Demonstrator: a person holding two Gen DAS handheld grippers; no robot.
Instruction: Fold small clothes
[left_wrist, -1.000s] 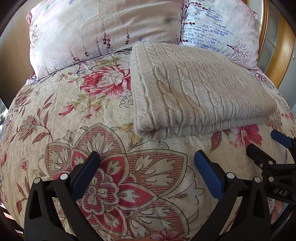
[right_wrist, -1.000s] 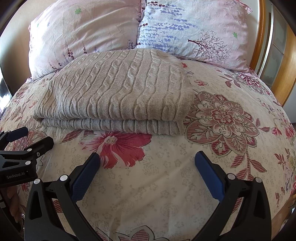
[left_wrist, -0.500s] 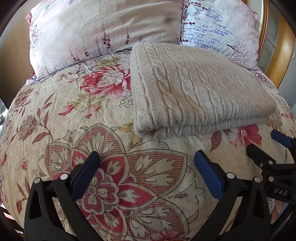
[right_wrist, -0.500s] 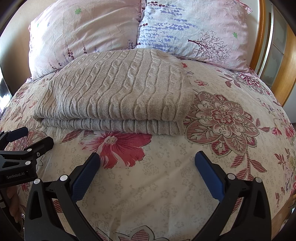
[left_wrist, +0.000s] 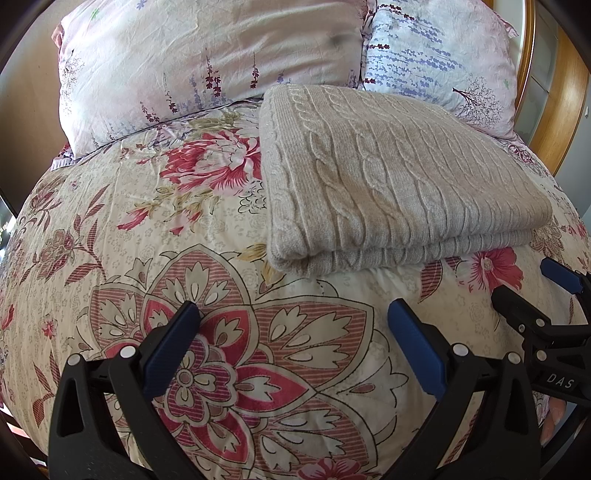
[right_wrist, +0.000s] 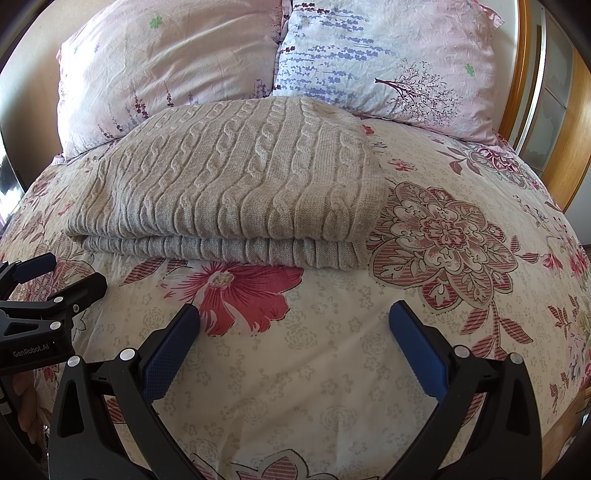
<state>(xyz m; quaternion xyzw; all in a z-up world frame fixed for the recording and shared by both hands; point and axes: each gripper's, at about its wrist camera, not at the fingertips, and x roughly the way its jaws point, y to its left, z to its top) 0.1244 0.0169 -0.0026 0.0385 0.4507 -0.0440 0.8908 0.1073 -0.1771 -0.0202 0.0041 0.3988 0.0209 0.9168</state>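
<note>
Sweater (left_wrist: 391, 177): lying folded on the bed (left_wrist: 110, 258), near the pillows (left_wrist: 207, 55).
Claws: we are holding left claw (left_wrist: 291, 345) and right claw (right_wrist: 293, 343) wide open, empty.
Handling: soft, floppy; we are judging its corners best for gripping.

Floral-covered bed (left_wrist: 110, 266) with folded cable-knit sweater (left_wrist: 388, 184) and two pillows (right_wrist: 166, 70).

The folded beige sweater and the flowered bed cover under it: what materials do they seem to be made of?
The sweater looks like a soft knitted yarn, perhaps wool or a blend: raised cable braids and ribbed edges show, with a matte, slightly fuzzy surface. The bed cover looks like thin woven cotton or similar, printed with flowers: it is smooth, matte and finely creased. The exact fibre cannot be told from the pictures.
</note>
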